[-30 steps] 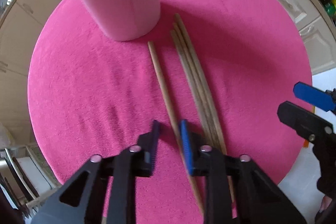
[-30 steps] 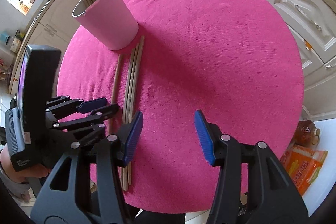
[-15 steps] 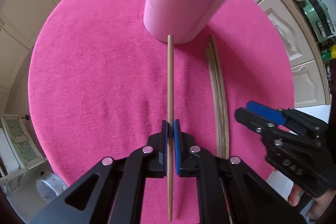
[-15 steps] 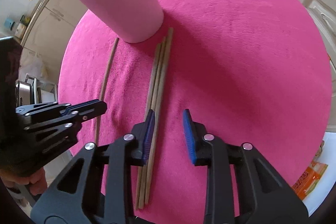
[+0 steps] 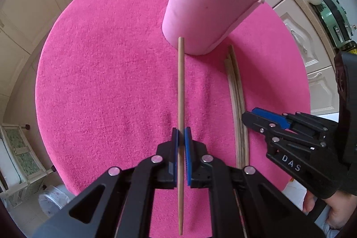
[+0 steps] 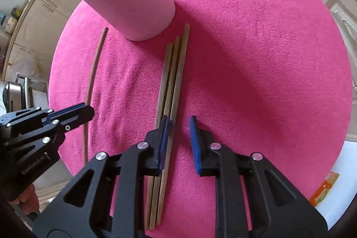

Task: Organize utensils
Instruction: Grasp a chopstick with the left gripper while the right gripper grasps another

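While the left tool [image 5: 182, 137] pinches it, the chopstick [image 5: 180, 86] points at the cup [image 5: 200, 15].

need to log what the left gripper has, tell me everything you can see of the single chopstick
The single chopstick is a thin, straight, round stick that looks like light brown wood, plain and unmarked. The left gripper is shut on it below its middle, blue pads pressing both sides. It runs lengthwise along the gripper's view, over the pink cloth, its blunt far end near the base of the pink cup. Whether it touches the cloth or the cup cannot be told. It lies apart from the three chopsticks to its right.
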Motion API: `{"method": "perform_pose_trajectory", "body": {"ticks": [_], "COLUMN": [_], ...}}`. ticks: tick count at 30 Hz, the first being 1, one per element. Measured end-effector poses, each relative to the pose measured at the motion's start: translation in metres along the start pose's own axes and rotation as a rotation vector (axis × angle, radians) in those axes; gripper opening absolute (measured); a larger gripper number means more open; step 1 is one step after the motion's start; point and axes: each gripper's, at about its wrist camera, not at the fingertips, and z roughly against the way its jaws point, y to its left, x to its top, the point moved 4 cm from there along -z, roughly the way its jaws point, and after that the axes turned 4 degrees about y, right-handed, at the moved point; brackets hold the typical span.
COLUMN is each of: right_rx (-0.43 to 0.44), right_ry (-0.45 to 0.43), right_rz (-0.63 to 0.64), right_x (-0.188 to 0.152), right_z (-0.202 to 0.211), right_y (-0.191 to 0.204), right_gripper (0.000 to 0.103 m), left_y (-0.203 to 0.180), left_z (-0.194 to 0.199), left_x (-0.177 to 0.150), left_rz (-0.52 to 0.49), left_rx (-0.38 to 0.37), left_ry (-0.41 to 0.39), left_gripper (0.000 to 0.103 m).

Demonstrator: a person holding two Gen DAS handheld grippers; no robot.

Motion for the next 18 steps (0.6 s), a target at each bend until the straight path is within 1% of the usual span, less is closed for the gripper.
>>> {"method": "perform_pose_trajectory", "body": {"ticks": [8,10,12,14,15,17,18], "right_rx": [-0.028,-0.01,-0.051,-0.112,-0.121,-0.112,-0.091], "right_ry": [0.023,0.032,0.034,0.034,0.033,0.027,0.021], "right_rz": [-0.018,-0.028,0.004,0.057,0.065,0.067,0.06], "right_x": [0.013,0.015,0.019,0.021,0.022,0.021,0.02], "right_z": [-0.005,-0.008,-0.01,-0.012,-0.012,-0.012,-0.012], "right_y": [0.006,0.008,0.014,0.022,0.024,0.025,0.023], "right_gripper": [0.02,0.02,0.02,0.02,0.02,0.018,0.013], "left_y": [0.004,0.003,0.004,0.004,0.003,0.002,0.002], "left_z": [0.004,0.004,0.005,0.006,0.007,0.01,0.011], "left_x": [0.001,0.003,0.003,0.003,0.003,0.004,0.003], "left_rz": [-0.009,-0.009,-0.007,-0.007,-0.009,-0.014,-0.014], "left_rx": [-0.011,-0.011,-0.013,-0.016,-0.017,-0.016,-0.017], "left_ry": [0.002,0.0,0.001,0.0,-0.002,-0.004,-0.005], "left_gripper": [0.006,0.006,0.006,0.006,0.006,0.006,0.006]}}
